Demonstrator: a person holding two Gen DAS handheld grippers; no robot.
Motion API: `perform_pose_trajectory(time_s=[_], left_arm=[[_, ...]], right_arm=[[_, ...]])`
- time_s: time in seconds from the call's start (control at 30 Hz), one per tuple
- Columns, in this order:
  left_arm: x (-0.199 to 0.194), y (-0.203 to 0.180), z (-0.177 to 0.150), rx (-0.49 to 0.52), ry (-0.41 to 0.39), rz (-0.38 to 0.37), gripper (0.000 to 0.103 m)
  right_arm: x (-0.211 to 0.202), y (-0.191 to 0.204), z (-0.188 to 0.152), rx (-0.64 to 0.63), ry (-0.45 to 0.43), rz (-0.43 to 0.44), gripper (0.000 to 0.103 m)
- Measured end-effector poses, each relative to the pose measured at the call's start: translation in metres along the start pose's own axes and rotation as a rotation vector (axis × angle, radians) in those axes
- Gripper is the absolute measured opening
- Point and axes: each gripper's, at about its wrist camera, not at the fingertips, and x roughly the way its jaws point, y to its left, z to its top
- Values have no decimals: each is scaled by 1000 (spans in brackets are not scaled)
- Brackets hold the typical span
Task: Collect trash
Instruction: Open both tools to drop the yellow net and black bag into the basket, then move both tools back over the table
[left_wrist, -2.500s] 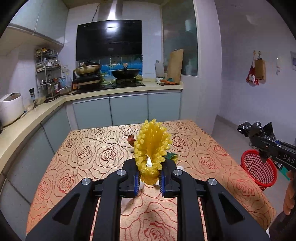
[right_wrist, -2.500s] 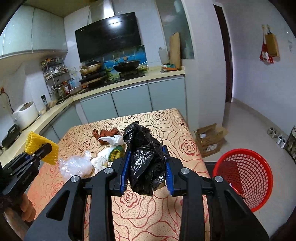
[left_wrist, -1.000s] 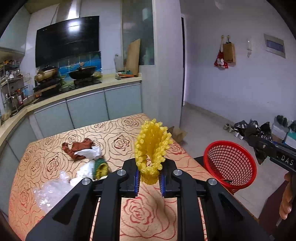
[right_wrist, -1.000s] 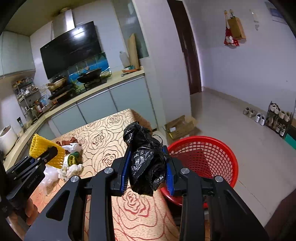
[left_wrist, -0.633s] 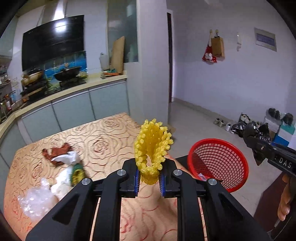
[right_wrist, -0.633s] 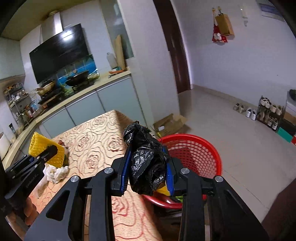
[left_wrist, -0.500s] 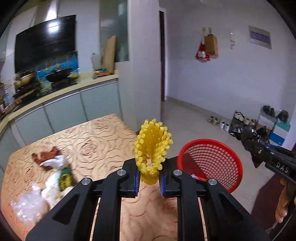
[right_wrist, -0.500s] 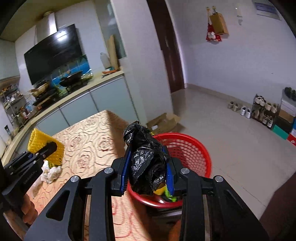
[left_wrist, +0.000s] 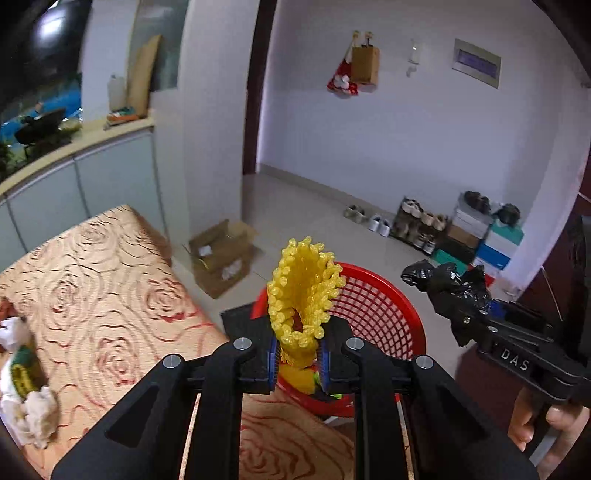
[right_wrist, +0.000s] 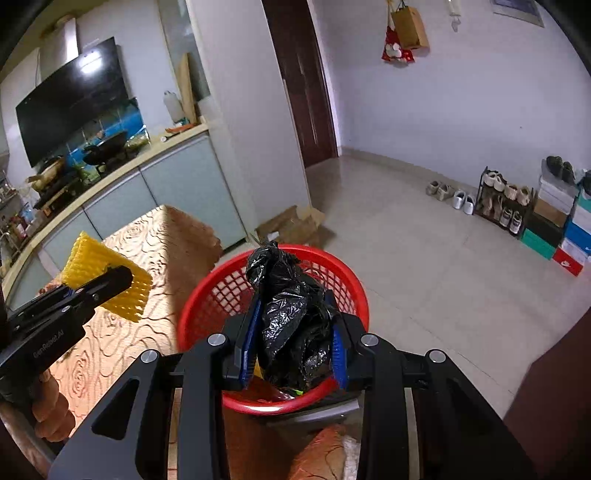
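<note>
My left gripper (left_wrist: 297, 363) is shut on a yellow foam net sleeve (left_wrist: 301, 291), held at the table's right edge in front of the red mesh basket (left_wrist: 373, 306). My right gripper (right_wrist: 293, 349) is shut on a crumpled black plastic bag (right_wrist: 291, 317), held directly above the red basket (right_wrist: 221, 291). The basket stands just off the table's edge and holds some yellow and green trash. The right gripper with the bag also shows in the left wrist view (left_wrist: 461, 295), to the right of the basket. The left gripper with the net shows in the right wrist view (right_wrist: 107, 284).
More trash lies on the rose-patterned table (left_wrist: 110, 295) at the far left: white tissue and a green wrapper (left_wrist: 22, 384). Open cardboard boxes (left_wrist: 221, 254) sit on the floor behind the basket. A shoe rack (right_wrist: 506, 203) and shoe boxes line the right wall.
Both grippers swung right from the table toward the basket, each still holding its item. The black bag now hangs over the basket and the yellow net is at its near rim.
</note>
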Motion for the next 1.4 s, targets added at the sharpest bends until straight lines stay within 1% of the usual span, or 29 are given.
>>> perform_pose_trajectory(time_s=[0.27,0.43,0.57,0.7,0.77,0.8,0.87,0.93,0.97,1.0,1.1,1.23,1.4], left_arm=[[37,-7,-1,17,68,-42,15],[51,-10,0,29,90,-54,16],[56,-10,3,22,96,-62,20],[59,-11,3,15,99,-56,23],[59,-11,3,8,99,-56,26],[59,-10,4,4,98,-57,27],[57,-9,5,-2,94,-60,35],[54,-9,7,-7,85,-54,43],[53,-8,8,-9,81,-51,48],[52,-7,8,-13,76,-47,52],[48,-6,9,-23,65,-42,55],[42,-5,9,-22,55,-32,55],[26,-2,9,-19,19,0,58]], right_arm=[[23,-6,-2,-2,56,-3,32],[41,-5,-7,-21,98,6,32],[52,-5,-8,-28,120,15,33],[57,-3,-9,-38,111,25,35],[59,-3,-9,-43,109,28,39],[60,-2,-10,-41,112,35,40],[59,-1,-10,-39,116,47,43],[58,-2,-10,-29,112,48,56],[56,-2,-10,-21,104,44,66],[53,-3,-10,-9,91,40,69],[50,-5,-7,-1,84,46,69],[45,-8,-6,8,75,44,69],[39,-6,-5,6,56,33,69]])
